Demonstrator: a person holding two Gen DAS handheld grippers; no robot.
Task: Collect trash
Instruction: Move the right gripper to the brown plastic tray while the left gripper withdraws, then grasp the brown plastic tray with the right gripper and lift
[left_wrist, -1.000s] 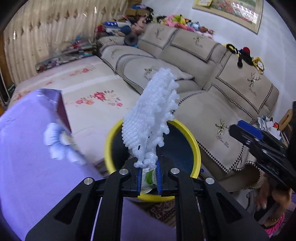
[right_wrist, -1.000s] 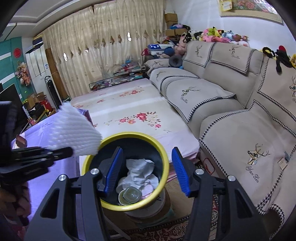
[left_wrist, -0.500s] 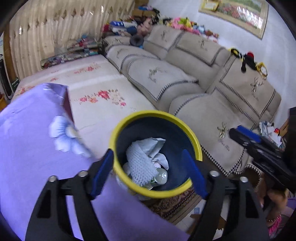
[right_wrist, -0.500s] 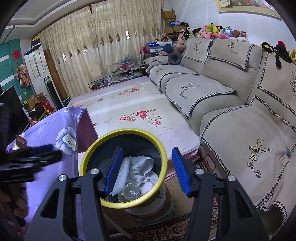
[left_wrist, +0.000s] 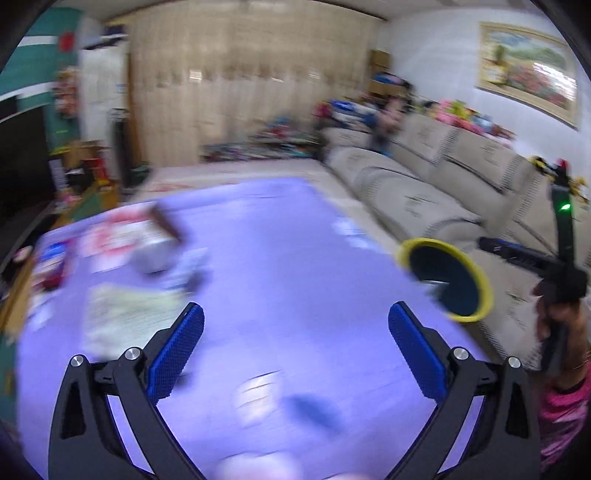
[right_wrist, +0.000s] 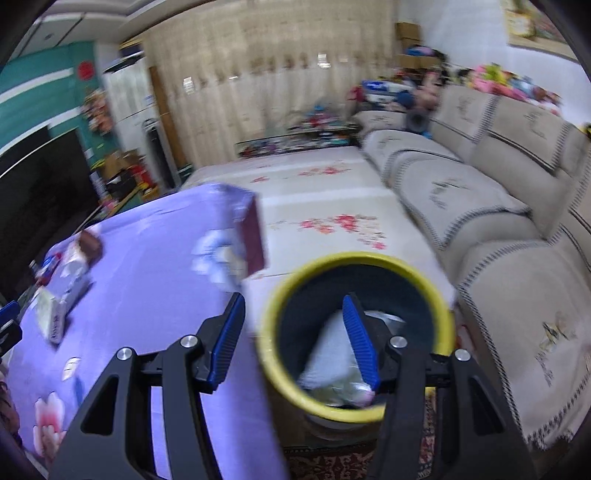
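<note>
The left gripper (left_wrist: 295, 347) is empty, its blue pads spreading to about as wide as they go, with nothing but purple cloth showing between them. It points down over the near part of the table (left_wrist: 280, 258), which is draped in a purple flowered cloth. Everything in its view is smeared, so I read it as swinging across the table to find the next piece.

Out past it, on the far left of the cloth, lies what is left to gather: a flat pale sheet or packet (left_wrist: 122, 317) nearest the gripper, a rounded silvery thing (left_wrist: 151, 254) beyond it, and some red-and-white packaging (left_wrist: 110, 236) further still. The blur hides what each is exactly. To the right, off the table's edge, stands the yellow-rimmed bin (left_wrist: 445, 278).

The right gripper (right_wrist: 293, 343) is also empty, its jaws about half apart and closed on nothing. It hangs over the gap between table edge and bin, and through it I can see the bin already holds white crumpled stuff (right_wrist: 332, 354). On the cloth to its left lies a small box or packet (right_wrist: 55, 314).

So I judge this as the stretch between a drop and the next pick. The next move calls for the left gripper to settle over the pale sheet, come down with the pads straddling an edge or a raised fold, since flat things slip, then close and carry it right to the bin.
</note>
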